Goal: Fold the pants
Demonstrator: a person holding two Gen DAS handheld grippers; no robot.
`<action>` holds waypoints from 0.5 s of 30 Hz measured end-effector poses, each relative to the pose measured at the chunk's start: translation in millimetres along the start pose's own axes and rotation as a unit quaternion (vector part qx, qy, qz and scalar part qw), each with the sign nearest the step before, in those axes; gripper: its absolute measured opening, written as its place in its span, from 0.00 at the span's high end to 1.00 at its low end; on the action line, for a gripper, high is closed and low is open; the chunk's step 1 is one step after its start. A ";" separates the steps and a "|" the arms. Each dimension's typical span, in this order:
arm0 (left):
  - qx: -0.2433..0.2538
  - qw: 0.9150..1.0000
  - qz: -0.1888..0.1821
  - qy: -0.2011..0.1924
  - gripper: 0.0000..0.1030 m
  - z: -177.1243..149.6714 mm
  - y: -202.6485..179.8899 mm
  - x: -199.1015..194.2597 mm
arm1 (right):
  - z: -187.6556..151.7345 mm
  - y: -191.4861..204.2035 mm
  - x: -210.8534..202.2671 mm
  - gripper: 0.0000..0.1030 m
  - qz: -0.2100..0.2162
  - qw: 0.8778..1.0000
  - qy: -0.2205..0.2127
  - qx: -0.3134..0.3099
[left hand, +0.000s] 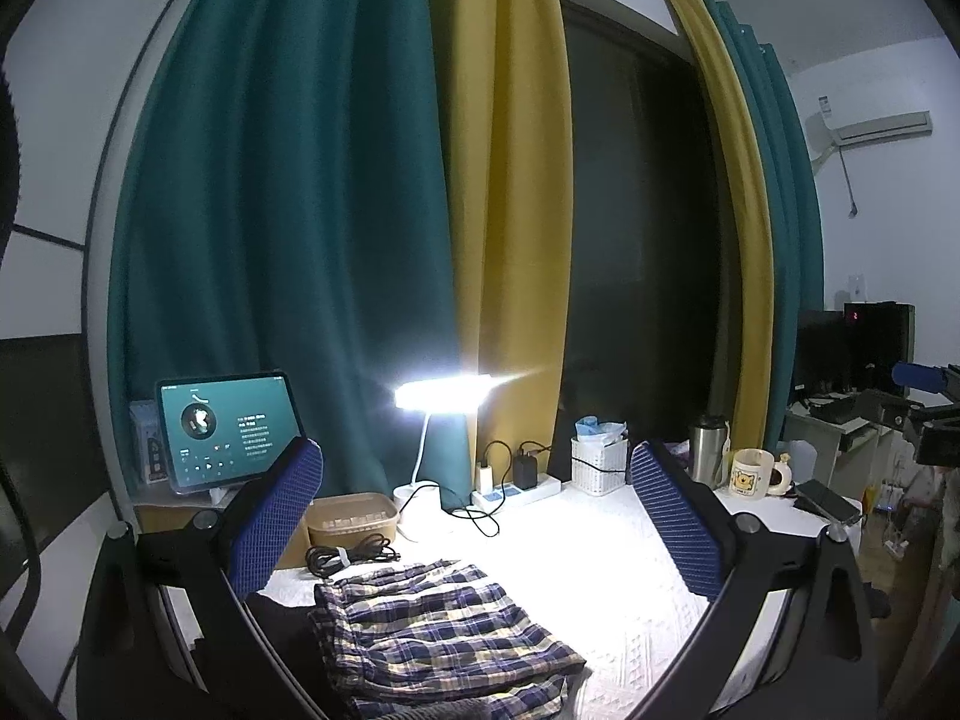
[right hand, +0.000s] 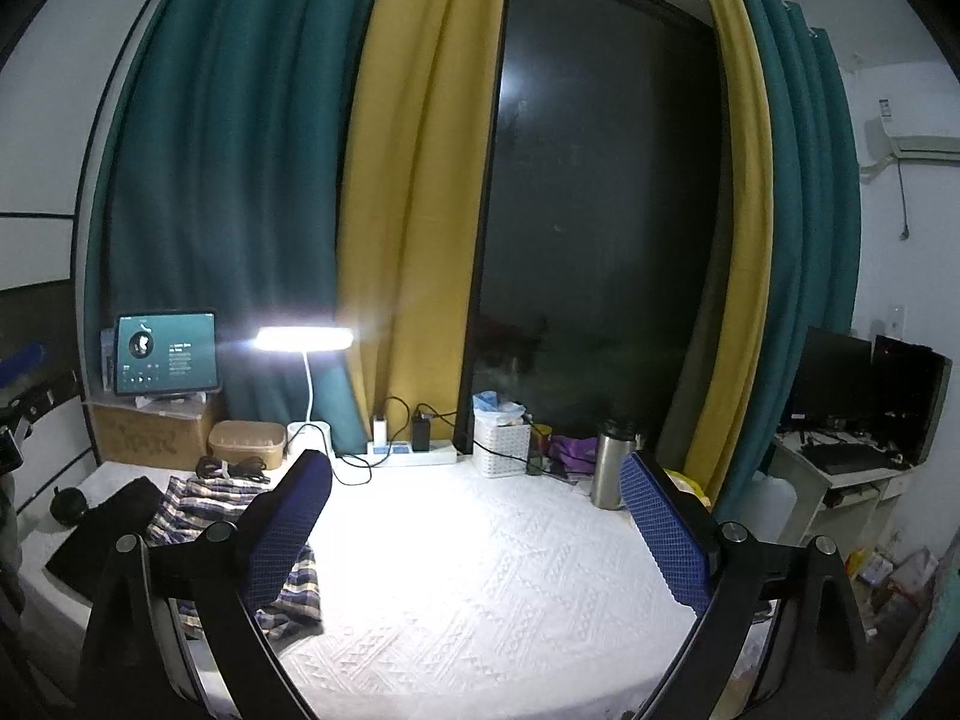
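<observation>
Because both of my tools are lifted clear of the cloth, nothing is gripped just now; the left gripper [left hand: 474,516] has its jaws spread wide and empty, and the right gripper [right hand: 477,531] is the same, wide with only white cover showing between its blue pads. From the left wrist, the plaid pants [left hand: 438,636] lie at about six o'clock, low in the view and just under the jaws, already doubled into a thick, layered block on the white desk [left hand: 612,546]; from the right wrist they sit at roughly eight o'clock, partly hidden behind my left-hand finger. A dark garment [right hand: 114,516] lies touching them on the far side; I judge it is set apart as a separate piece. The lamp [left hand: 447,393] stands at twelve o'clock to light the working patch; the coiled cable [left hand: 348,558] and brown box [left hand: 354,519] are pushed back near the curtain, leaving the middle free for folding. I judge the fold is largely made.
</observation>
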State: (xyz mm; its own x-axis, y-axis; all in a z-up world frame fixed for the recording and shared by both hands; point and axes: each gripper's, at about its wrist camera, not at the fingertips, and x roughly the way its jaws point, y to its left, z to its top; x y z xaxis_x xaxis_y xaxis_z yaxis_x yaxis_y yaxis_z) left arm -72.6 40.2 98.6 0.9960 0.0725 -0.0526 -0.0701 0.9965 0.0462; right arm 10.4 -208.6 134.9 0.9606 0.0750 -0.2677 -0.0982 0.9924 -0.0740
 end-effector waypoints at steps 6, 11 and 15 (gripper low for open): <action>0.001 1.000 0.002 0.003 0.01 -1.7 2.0 0.8 | -1.8 1.2 2.5 0.05 -0.001 1.000 0.004 0.000; 0.005 1.000 0.002 0.010 0.01 -2.8 1.0 2.8 | -1.8 2.2 3.5 0.05 0.001 1.000 0.008 -0.004; 0.008 1.000 -0.001 0.013 0.01 -3.9 -0.9 3.4 | -3.5 2.2 4.9 0.05 0.001 1.000 0.012 -0.004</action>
State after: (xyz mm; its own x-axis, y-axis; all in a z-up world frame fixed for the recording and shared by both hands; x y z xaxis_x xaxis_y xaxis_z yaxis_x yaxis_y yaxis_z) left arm -69.4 39.7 94.4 0.9943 0.0722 -0.0784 -0.0675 0.9958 0.0617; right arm 14.0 -206.4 130.0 0.9538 0.0753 -0.2908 -0.1030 0.9913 -0.0813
